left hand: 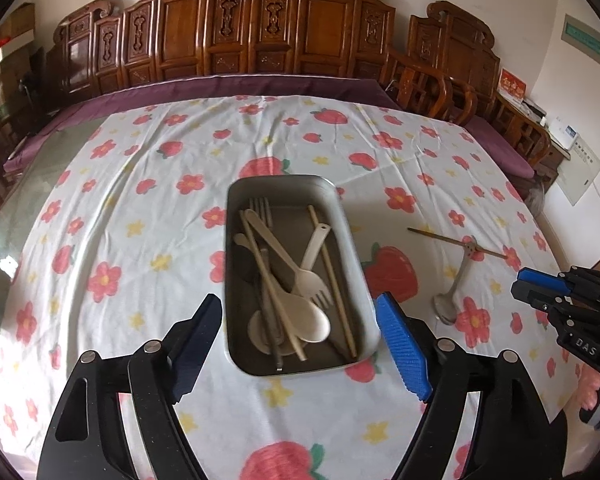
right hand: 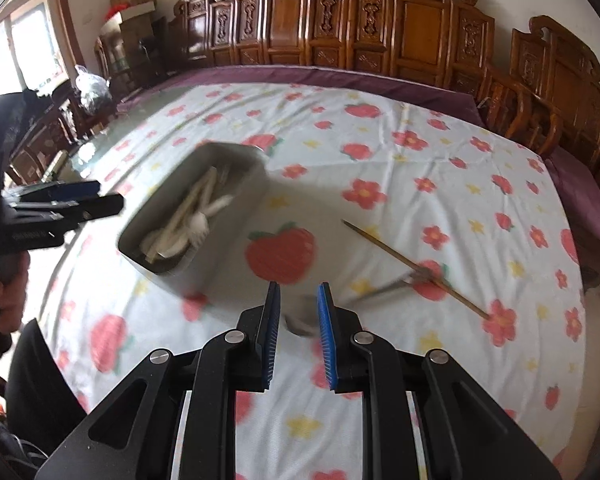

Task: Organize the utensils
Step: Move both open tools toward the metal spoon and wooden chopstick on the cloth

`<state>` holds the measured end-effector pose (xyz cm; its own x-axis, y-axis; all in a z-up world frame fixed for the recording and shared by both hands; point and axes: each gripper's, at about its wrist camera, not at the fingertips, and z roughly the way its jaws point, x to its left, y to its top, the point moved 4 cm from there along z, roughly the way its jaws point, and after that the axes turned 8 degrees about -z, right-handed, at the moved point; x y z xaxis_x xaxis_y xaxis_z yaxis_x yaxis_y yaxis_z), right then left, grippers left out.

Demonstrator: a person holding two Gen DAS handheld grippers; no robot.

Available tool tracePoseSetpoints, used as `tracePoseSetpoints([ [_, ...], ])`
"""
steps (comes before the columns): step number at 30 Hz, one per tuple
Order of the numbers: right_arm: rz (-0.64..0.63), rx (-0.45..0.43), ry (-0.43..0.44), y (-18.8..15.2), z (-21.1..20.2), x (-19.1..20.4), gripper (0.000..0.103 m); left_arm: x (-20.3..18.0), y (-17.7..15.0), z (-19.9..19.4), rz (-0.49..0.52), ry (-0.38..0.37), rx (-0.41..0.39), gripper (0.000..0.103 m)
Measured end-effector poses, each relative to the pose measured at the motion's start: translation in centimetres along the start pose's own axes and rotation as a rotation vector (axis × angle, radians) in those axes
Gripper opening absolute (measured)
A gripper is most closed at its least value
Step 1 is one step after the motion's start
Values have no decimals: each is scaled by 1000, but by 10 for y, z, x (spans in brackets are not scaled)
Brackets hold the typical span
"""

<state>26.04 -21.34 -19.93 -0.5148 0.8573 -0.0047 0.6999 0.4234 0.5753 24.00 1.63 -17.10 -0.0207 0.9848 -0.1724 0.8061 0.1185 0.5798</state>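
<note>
A grey metal tray (left hand: 236, 280) holds several utensils: cream spoons (left hand: 304, 316), a cream fork, a metal fork and chopsticks. My left gripper (left hand: 300, 308) is open, its fingers either side of the tray's near end. A metal spoon (left hand: 456, 280) and a wooden chopstick (left hand: 456, 242) lie crossed on the cloth to the right of the tray. My right gripper (right hand: 298, 292) is open and empty, just above the spoon's bowl (right hand: 300, 322); the chopstick (right hand: 412, 264) lies to its right. The tray (right hand: 220, 240) is blurred at left.
A floral tablecloth (left hand: 140, 220) covers the table. Carved wooden chairs (left hand: 260, 24) line the far edge and the right side. The left gripper (right hand: 60, 200) shows at the left of the right wrist view; the right gripper (left hand: 560, 288) shows at the right of the left wrist view.
</note>
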Motion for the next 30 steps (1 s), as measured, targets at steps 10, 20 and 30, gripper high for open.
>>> tracePoseSetpoints([
  [10,46,67,-47,-28,26,-54,28,-45,-7,14,24,-58,11,76],
  [20,51,100,-60,-37,45,-74,28,-106,-22,46,113,-112,88,71],
  [30,-27,123,-53,-26,58,-94,29,-132,-34,113,95,-90,222,56],
])
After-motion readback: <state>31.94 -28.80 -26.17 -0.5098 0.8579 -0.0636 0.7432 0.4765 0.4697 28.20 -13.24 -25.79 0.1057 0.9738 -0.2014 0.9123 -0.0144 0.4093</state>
